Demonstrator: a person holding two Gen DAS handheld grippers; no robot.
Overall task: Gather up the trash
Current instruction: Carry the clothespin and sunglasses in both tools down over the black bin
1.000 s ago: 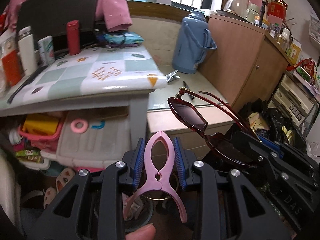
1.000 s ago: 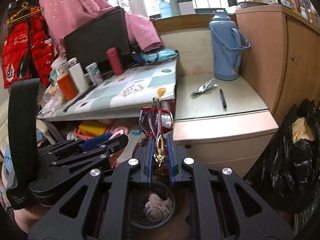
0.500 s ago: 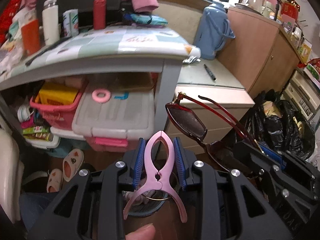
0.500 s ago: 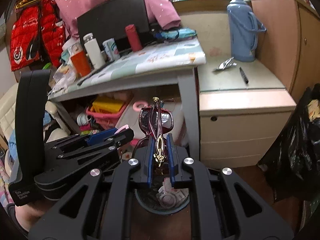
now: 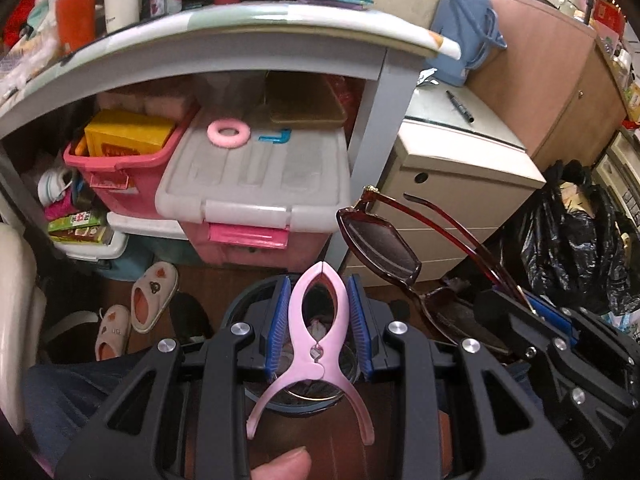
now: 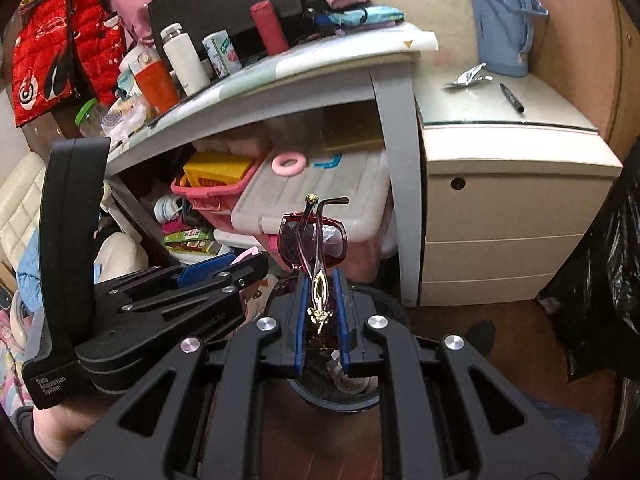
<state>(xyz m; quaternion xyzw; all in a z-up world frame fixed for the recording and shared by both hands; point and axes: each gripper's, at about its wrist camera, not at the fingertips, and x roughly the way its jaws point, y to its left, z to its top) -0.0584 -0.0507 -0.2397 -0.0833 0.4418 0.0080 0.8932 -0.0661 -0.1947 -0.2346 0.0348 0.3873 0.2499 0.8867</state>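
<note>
My left gripper is shut on a pink plastic clothes peg, held over a round dark trash bin on the floor. My right gripper is shut on dark red sunglasses with gold trim, also over the bin, which holds crumpled white trash. The sunglasses and right gripper show at the right of the left wrist view. The left gripper shows at the left of the right wrist view.
A table with bottles stands above pink and white storage boxes. A cream drawer cabinet with a pen and blue thermos is at the right. Black rubbish bags sit far right. Slippers lie on the floor.
Both grippers have dropped lower toward the floor with their objects. The table top now sits higher in view and the bin under the fingers looks closer.
</note>
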